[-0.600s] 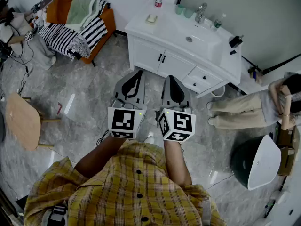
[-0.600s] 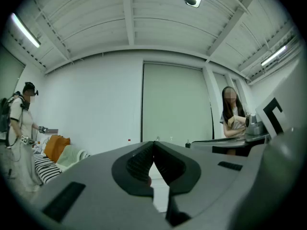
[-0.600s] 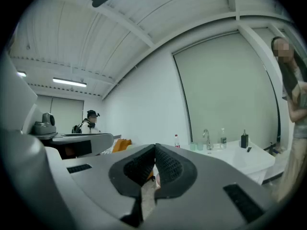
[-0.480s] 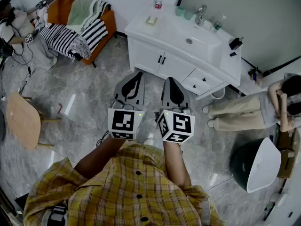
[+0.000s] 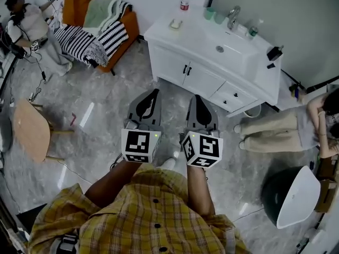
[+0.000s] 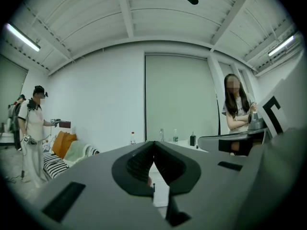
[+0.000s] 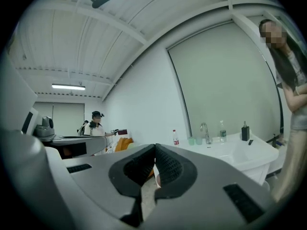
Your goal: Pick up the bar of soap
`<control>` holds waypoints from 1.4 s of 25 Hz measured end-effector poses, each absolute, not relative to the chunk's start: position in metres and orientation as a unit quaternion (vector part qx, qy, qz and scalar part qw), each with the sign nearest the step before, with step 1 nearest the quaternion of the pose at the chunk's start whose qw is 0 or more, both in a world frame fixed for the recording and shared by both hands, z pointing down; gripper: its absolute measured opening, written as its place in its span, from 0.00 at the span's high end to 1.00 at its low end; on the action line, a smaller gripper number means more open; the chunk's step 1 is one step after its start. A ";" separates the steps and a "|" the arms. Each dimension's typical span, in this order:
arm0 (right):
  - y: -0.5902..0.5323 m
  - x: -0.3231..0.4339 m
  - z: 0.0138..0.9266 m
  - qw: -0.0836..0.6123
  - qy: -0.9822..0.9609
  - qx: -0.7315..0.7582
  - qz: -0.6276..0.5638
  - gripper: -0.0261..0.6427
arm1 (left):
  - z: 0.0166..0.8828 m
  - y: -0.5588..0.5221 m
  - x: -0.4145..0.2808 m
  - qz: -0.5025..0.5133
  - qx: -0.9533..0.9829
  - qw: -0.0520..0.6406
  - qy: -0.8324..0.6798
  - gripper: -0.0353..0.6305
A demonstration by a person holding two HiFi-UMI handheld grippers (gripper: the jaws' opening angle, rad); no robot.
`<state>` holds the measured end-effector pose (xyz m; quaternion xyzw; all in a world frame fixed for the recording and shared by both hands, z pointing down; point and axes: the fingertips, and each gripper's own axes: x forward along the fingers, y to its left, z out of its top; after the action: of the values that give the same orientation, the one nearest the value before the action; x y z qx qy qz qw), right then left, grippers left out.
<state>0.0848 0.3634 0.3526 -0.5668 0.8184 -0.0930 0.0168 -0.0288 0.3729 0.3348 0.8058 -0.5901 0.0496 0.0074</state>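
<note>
The bar of soap lies in a small dish on the left end of the white vanity top, far ahead in the head view. My left gripper and right gripper are held side by side over the marble floor, well short of the vanity. Both have their jaws shut with nothing between them. In the left gripper view my gripper points at the vanity; the soap is hidden behind the jaws. In the right gripper view my gripper points toward the sink with its tap.
A red-capped bottle, two cups and a black dispenser stand on the vanity. An orange sofa with striped blankets is at the back left, a wooden stool at the left. A person stands to the right, another person at the far left.
The view has shifted slightly forward and the vanity sits a little lower in frame. Both grippers keep the same shut pose side by side.
</note>
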 end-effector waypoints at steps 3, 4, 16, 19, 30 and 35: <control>0.344 0.093 0.356 0.015 0.814 -0.573 -0.095 0.93 | 0.342 0.352 -0.028 0.051 0.805 0.014 -0.591 0.93; 0.335 0.095 0.357 0.014 0.812 -0.576 -0.095 0.93 | 0.345 0.342 -0.028 0.051 0.805 0.016 -0.590 0.93; 0.160 0.071 0.332 0.018 0.807 -0.585 -0.075 0.93 | 0.327 0.153 -0.062 0.032 0.816 0.020 -0.577 0.93; 0.123 0.057 0.328 0.009 0.803 -0.591 -0.073 0.93 | 0.323 0.117 -0.074 0.028 0.820 0.024 -0.571 0.93; 0.026 0.010 0.332 -0.009 0.793 -0.604 -0.080 0.93 | 0.337 0.009 -0.120 0.028 0.835 0.063 -0.547 0.93; -0.011 0.010 0.339 -0.015 0.788 -0.610 -0.082 0.93 | 0.350 -0.028 -0.128 0.029 0.831 0.079 -0.550 0.93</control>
<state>0.0101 -0.0109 0.3390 -0.6097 0.7882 -0.0822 -0.0153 -0.1282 -0.0279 0.3503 0.8310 -0.5499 0.0289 0.0787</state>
